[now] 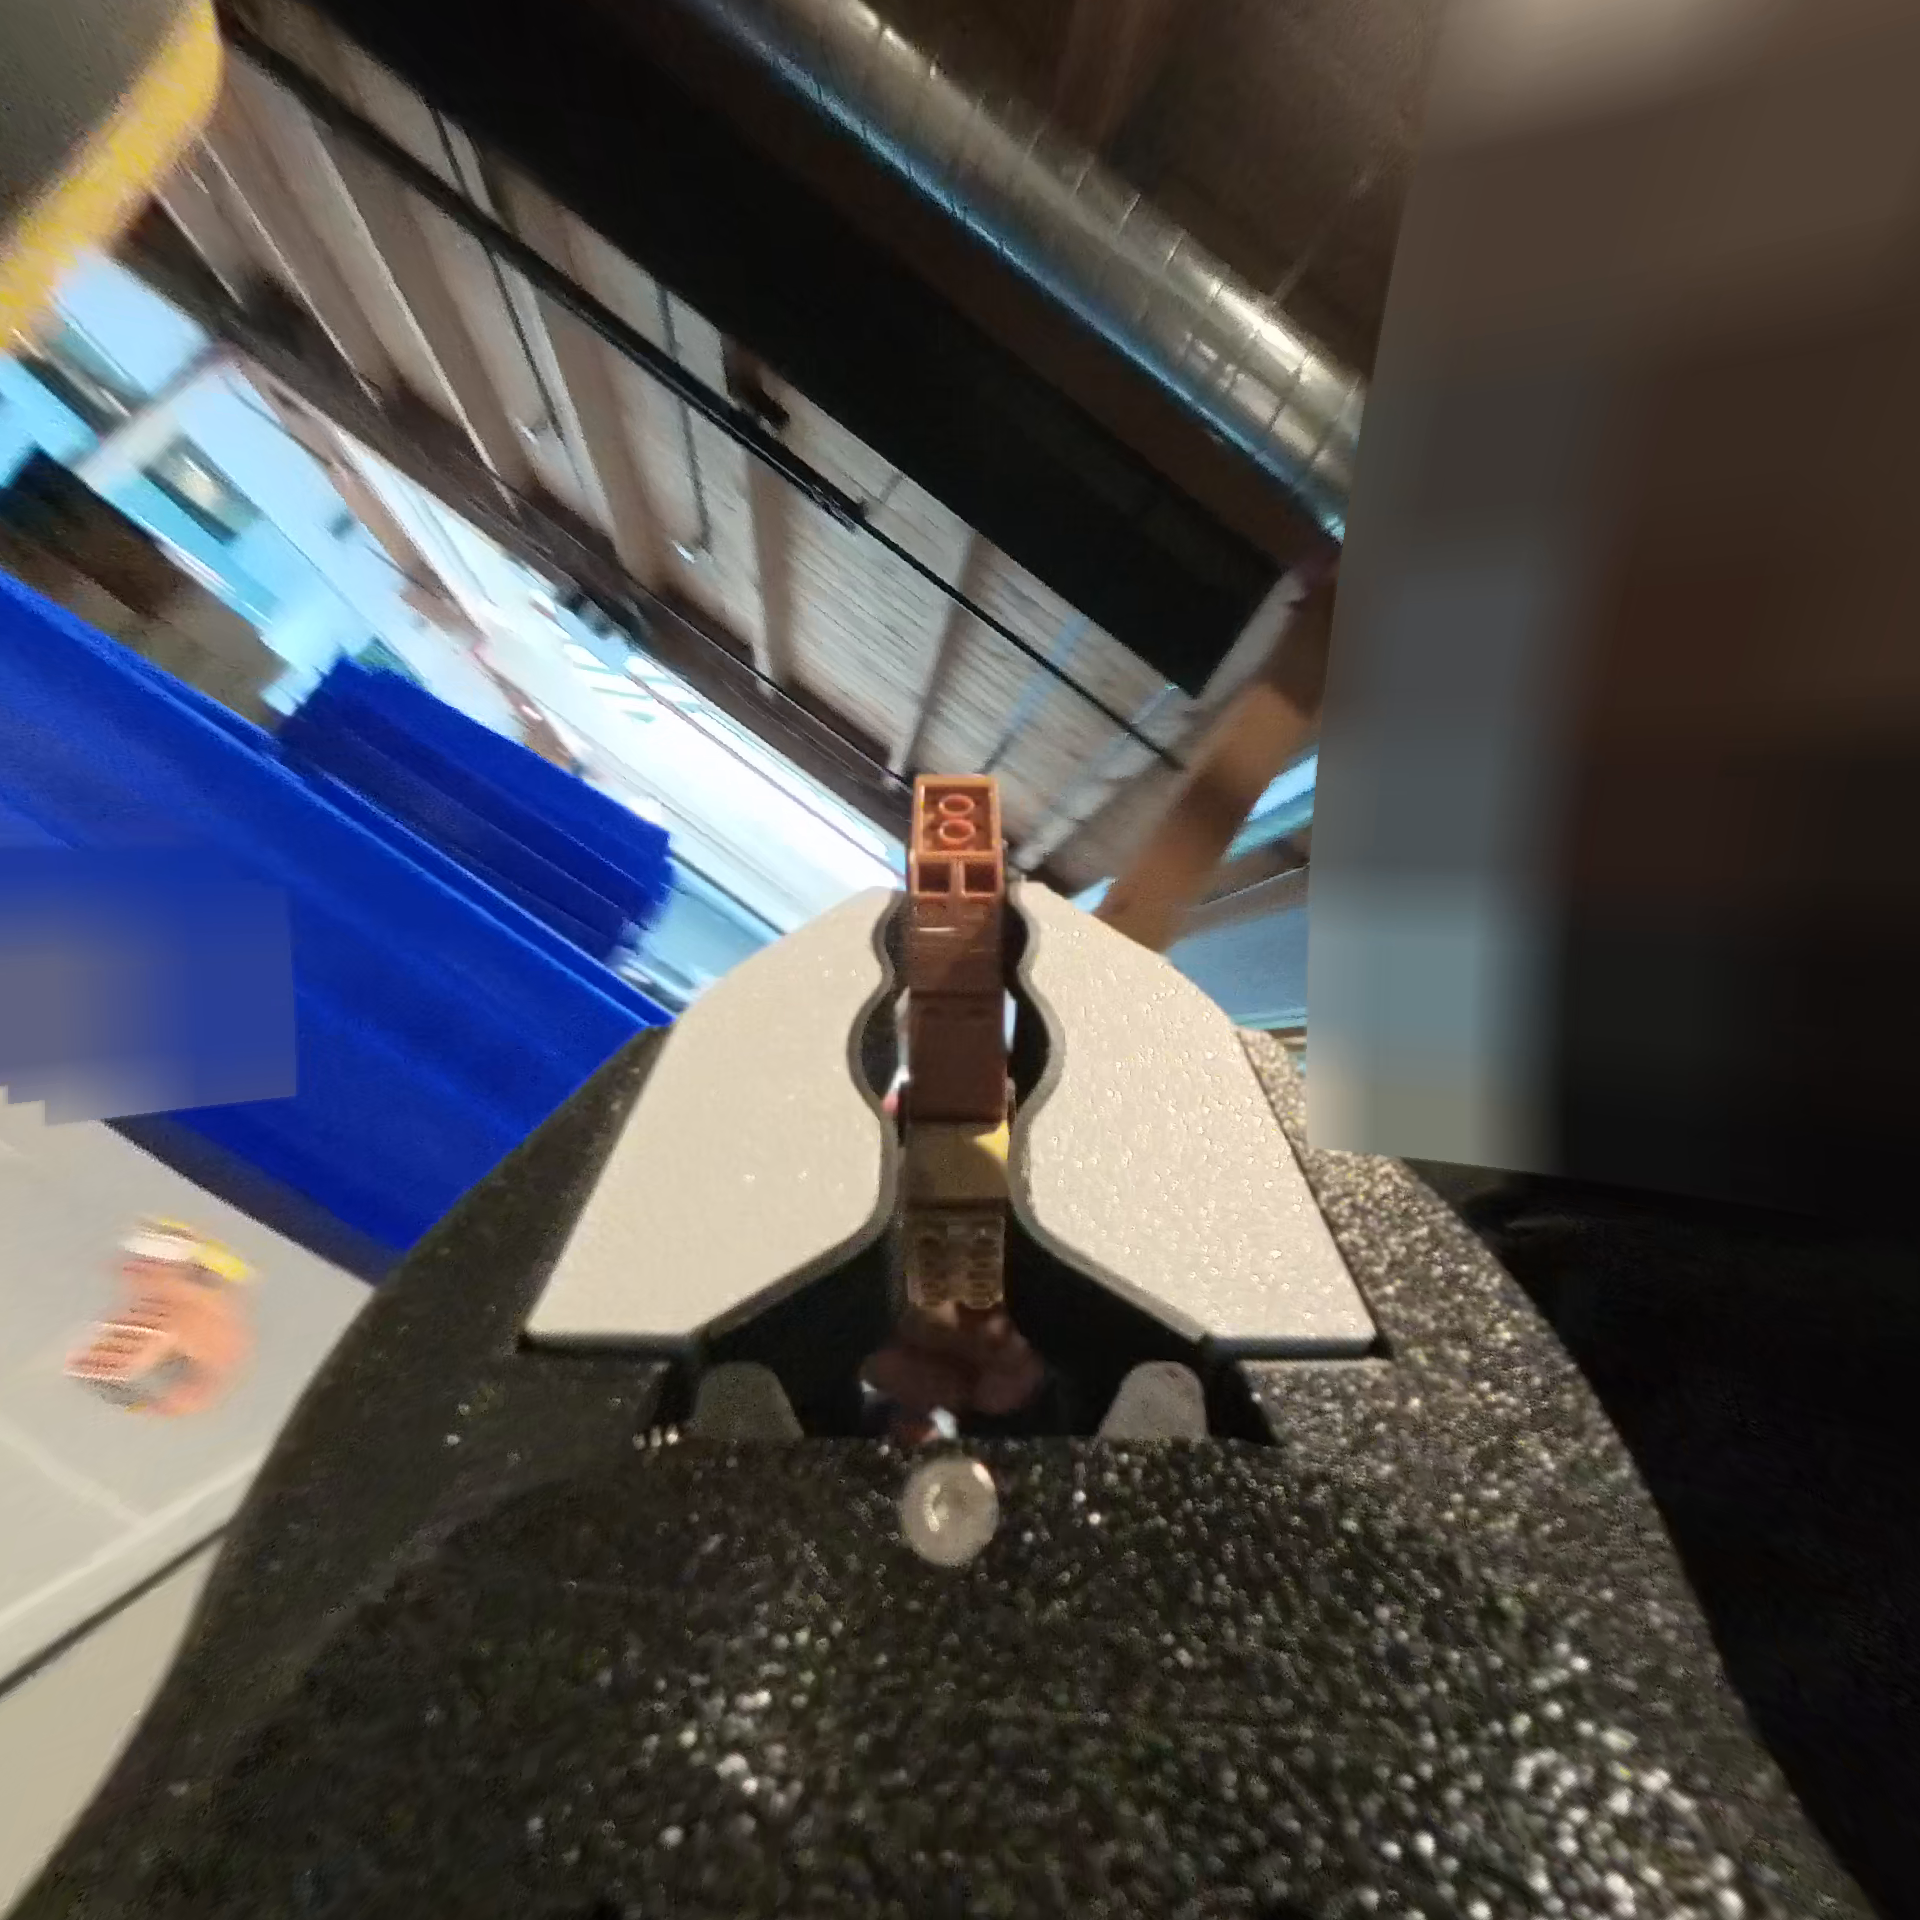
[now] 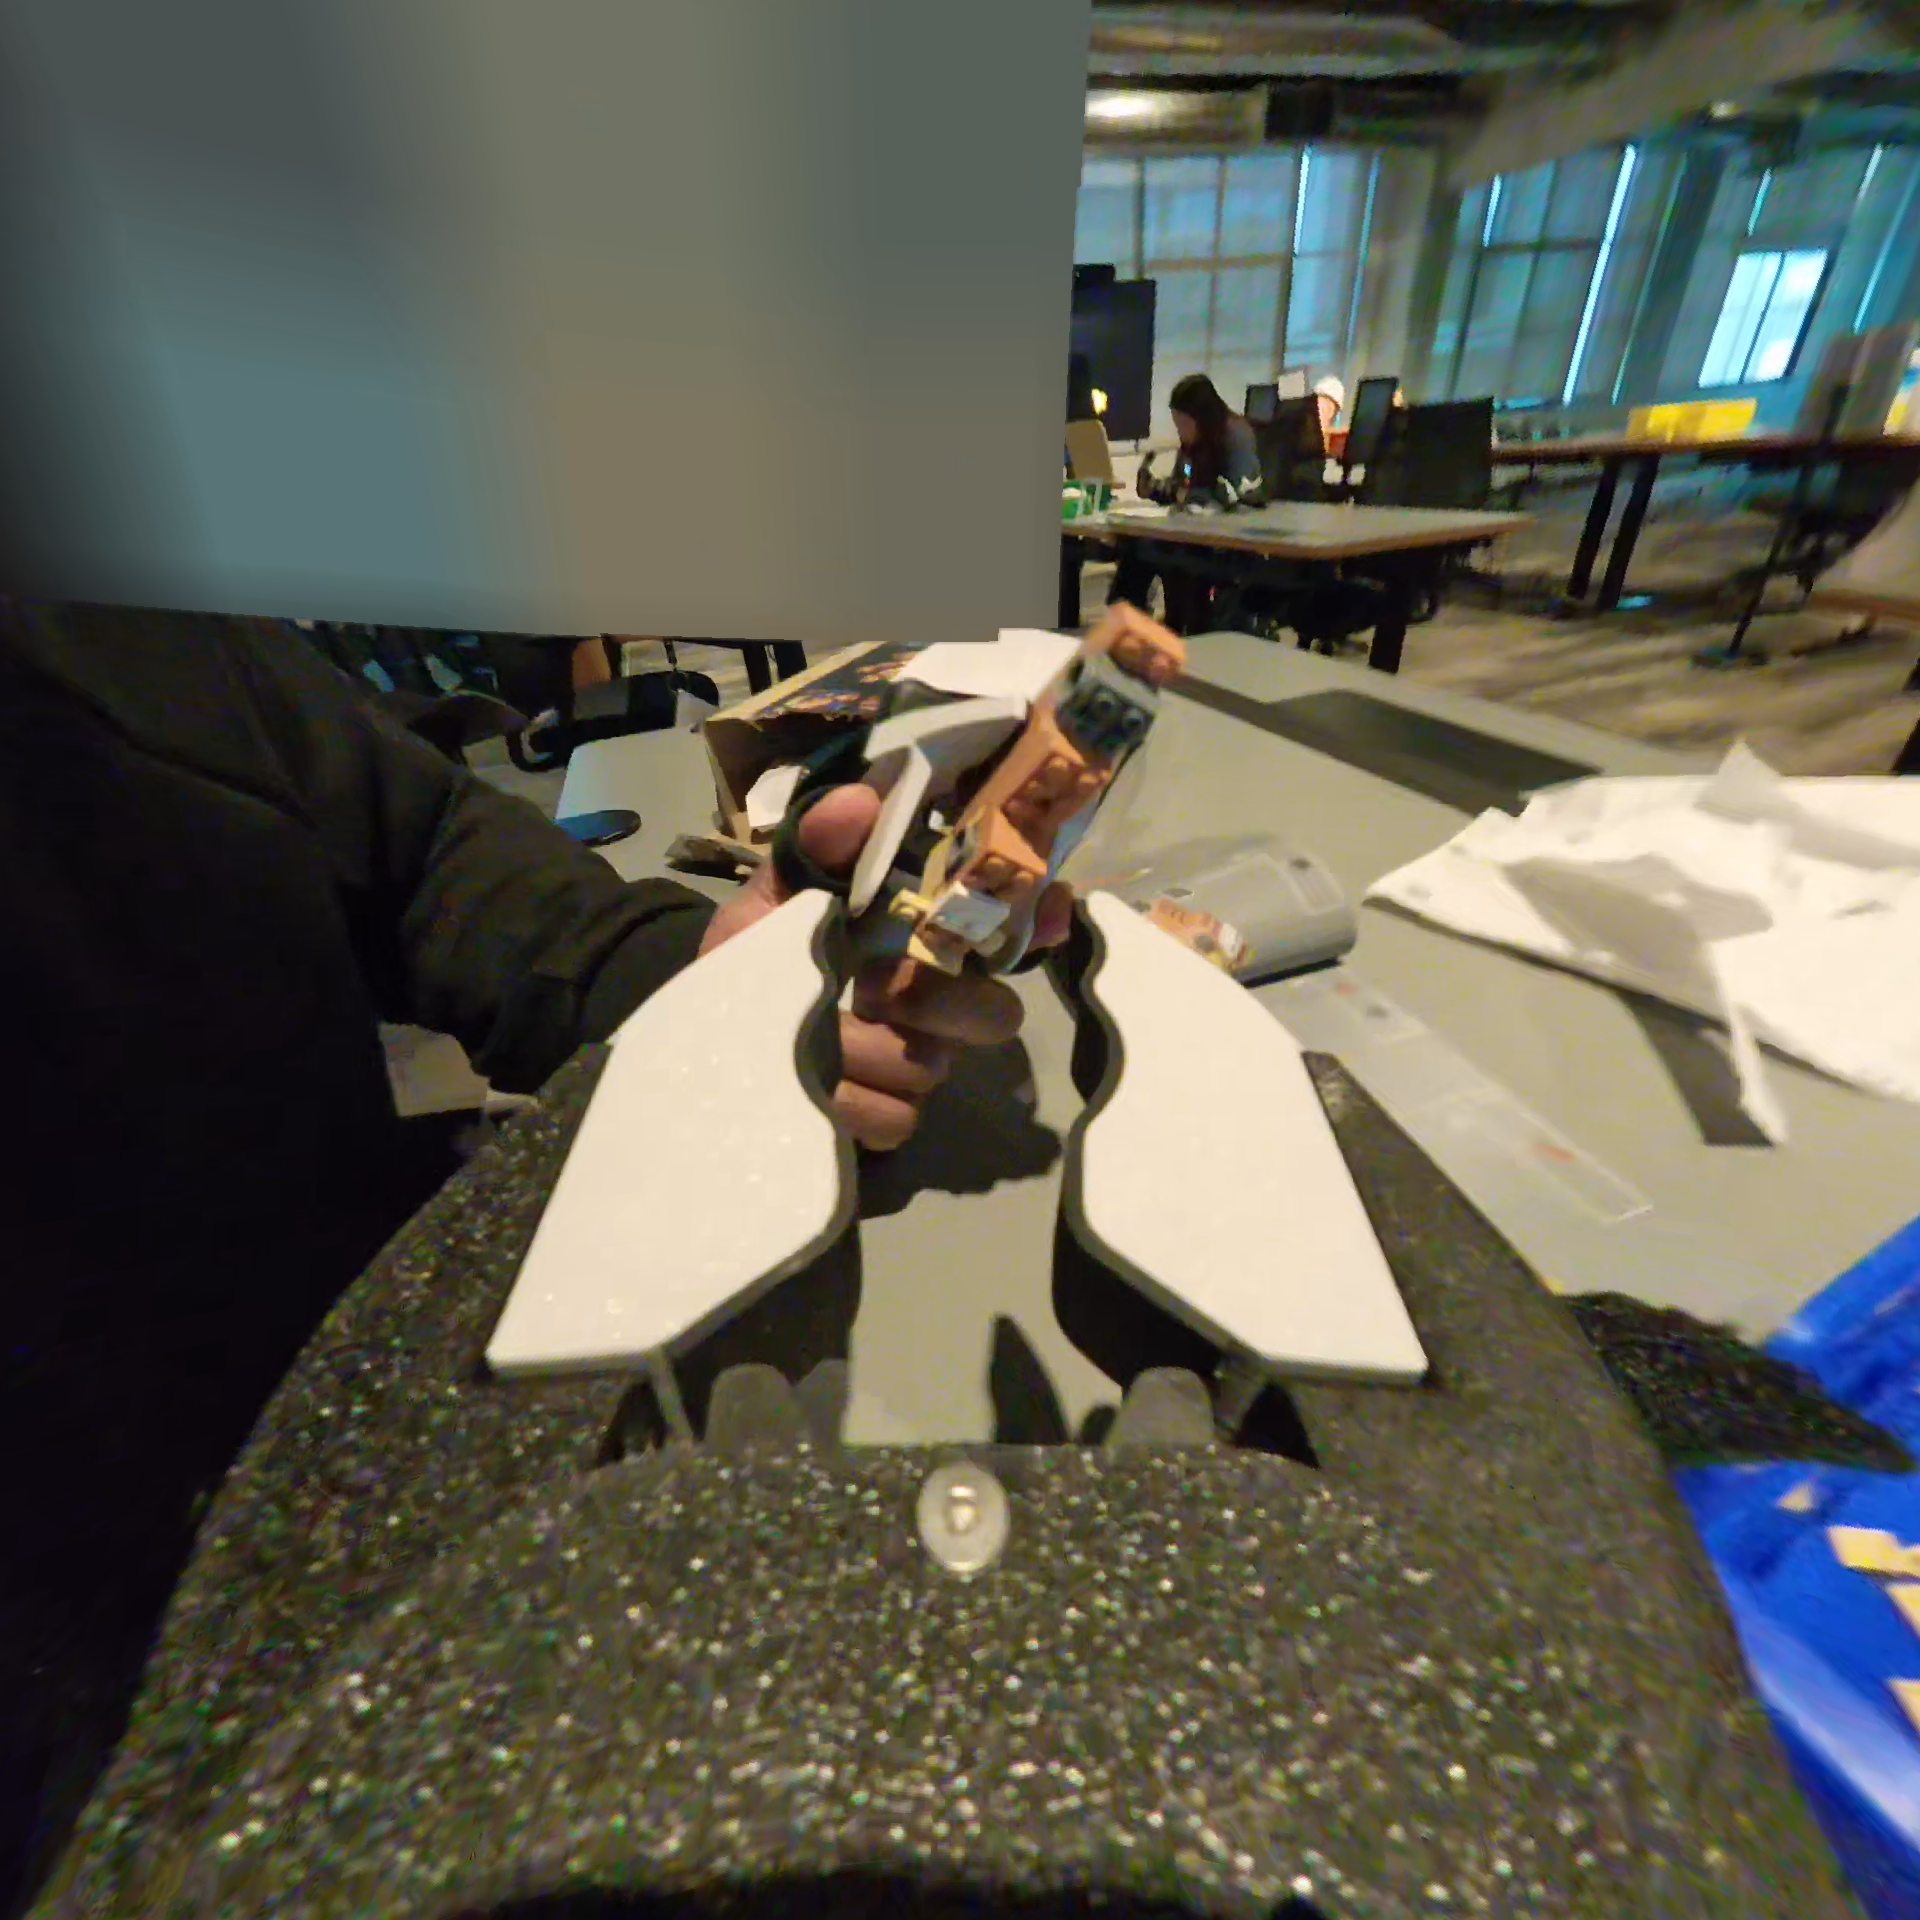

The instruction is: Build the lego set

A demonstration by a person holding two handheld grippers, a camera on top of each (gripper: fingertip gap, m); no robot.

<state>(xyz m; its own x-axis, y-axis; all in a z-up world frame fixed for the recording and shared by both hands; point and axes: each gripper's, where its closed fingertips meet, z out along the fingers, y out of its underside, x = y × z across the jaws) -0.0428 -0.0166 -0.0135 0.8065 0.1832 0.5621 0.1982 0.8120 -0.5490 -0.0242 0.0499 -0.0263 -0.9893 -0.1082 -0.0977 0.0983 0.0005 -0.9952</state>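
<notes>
Left wrist view: left gripper clenched on brown lego assembly, held lengthwise between fingers, tip sticking out past fingertips. Camera tilted up at ceiling duct; blue bin lower left, blurred.

Right wrist view: right gripper released, jaws apart, nothing between. Just ahead, person's hand holds left gripper with same lego assembly above grey table. White paper right, cardboard box behind.
</notes>
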